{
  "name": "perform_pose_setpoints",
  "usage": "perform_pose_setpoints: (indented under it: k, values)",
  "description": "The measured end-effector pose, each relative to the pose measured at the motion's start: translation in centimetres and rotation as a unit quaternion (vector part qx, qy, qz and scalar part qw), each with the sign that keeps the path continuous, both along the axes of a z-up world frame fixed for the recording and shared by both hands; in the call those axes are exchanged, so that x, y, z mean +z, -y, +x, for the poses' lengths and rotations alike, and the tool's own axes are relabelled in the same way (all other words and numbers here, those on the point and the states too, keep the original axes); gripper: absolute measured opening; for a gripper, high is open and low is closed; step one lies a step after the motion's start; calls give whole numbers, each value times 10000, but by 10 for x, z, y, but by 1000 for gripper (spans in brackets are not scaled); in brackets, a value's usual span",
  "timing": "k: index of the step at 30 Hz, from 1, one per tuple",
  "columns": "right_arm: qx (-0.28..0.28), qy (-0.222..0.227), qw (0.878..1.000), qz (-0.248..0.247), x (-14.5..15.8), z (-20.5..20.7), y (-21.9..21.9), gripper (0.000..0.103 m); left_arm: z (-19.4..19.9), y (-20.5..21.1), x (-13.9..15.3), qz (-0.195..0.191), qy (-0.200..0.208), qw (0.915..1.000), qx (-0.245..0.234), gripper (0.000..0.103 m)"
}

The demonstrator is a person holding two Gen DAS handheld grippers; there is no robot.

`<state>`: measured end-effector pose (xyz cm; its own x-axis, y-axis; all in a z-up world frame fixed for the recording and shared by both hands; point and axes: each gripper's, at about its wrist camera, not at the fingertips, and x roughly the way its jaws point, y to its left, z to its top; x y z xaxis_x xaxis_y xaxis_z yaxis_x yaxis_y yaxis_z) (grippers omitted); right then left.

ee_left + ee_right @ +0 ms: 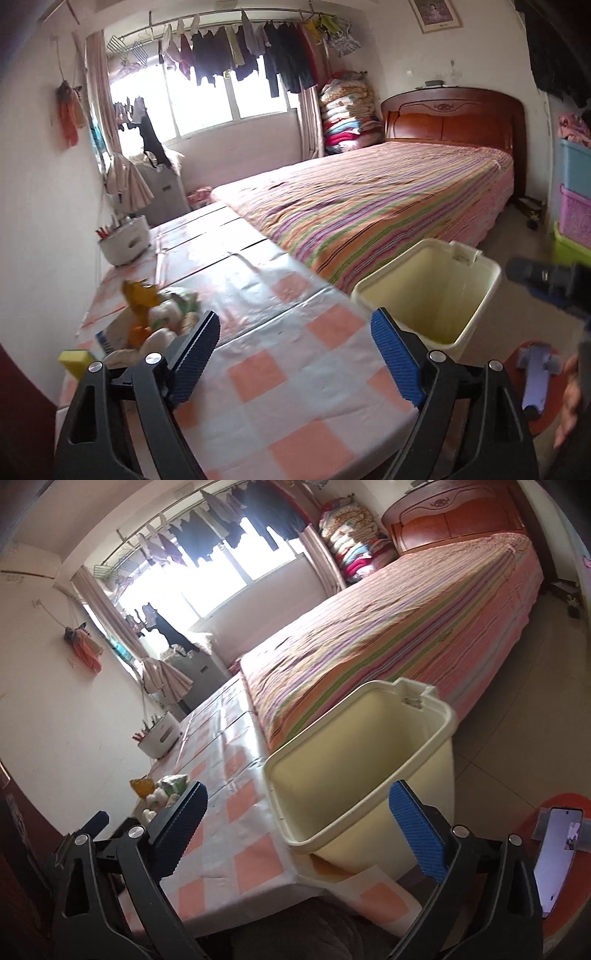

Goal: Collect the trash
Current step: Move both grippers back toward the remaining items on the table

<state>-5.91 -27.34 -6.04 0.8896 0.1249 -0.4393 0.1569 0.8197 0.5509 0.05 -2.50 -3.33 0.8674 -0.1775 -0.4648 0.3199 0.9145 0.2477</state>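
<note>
A heap of trash (yellow wrapper, white crumpled paper, green-printed packet) lies at the left of a table with a pink-and-white checked cloth. It also shows in the right wrist view. A cream bin stands on the floor beside the table's right edge and looks empty; it fills the middle of the right wrist view. My left gripper is open over the table, right of the heap. My right gripper is open and empty, near the bin's rim.
A yellow sponge lies by the heap. A white holder with pens stands farther back. A striped bed runs alongside the table. A phone on a red stool is at the right. Coloured baskets stand by the wall.
</note>
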Motion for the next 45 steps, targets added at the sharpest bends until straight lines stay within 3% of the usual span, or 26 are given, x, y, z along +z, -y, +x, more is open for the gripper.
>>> perform_pose_setpoints:
  k: [3, 6, 9, 14, 23, 26, 34, 39, 45]
  values:
    - [414, -132, 9990, -126, 0, 17, -28, 97, -18, -21, -11, 434, 64, 9987, 246, 82]
    - [788, -130, 9964, -291, 4, 25, -55, 97, -28, -37, -16, 521, 8, 9978, 399, 82]
    - [1138, -83, 9920, -539, 11, 28, -81, 97, -32, -55, -15, 241, -198, 9983, 491, 82]
    - [1914, 39, 9792, -665, 30, 31, -121, 97, -41, -91, -3, -156, 84, 9940, 1077, 82]
    - [2479, 495, 9638, -843, 63, 46, -159, 97, -41, -146, -2, -701, -90, 9819, 1759, 82]
    - [2819, 635, 9528, -933, 68, 53, -181, 97, -44, -161, -3, -868, -114, 9774, 1924, 96]
    - [3642, 644, 9245, -919, 68, 84, -222, 97, -47, -190, -9, -1254, -375, 9705, 2027, 96]
    - [4233, 405, 9011, -853, 61, 122, -242, 97, -47, -203, -9, -1263, -379, 9669, 2183, 96]
    - [4586, 209, 8783, -1336, 50, 167, -272, 97, -50, -214, -8, -1421, -464, 9635, 2220, 96]
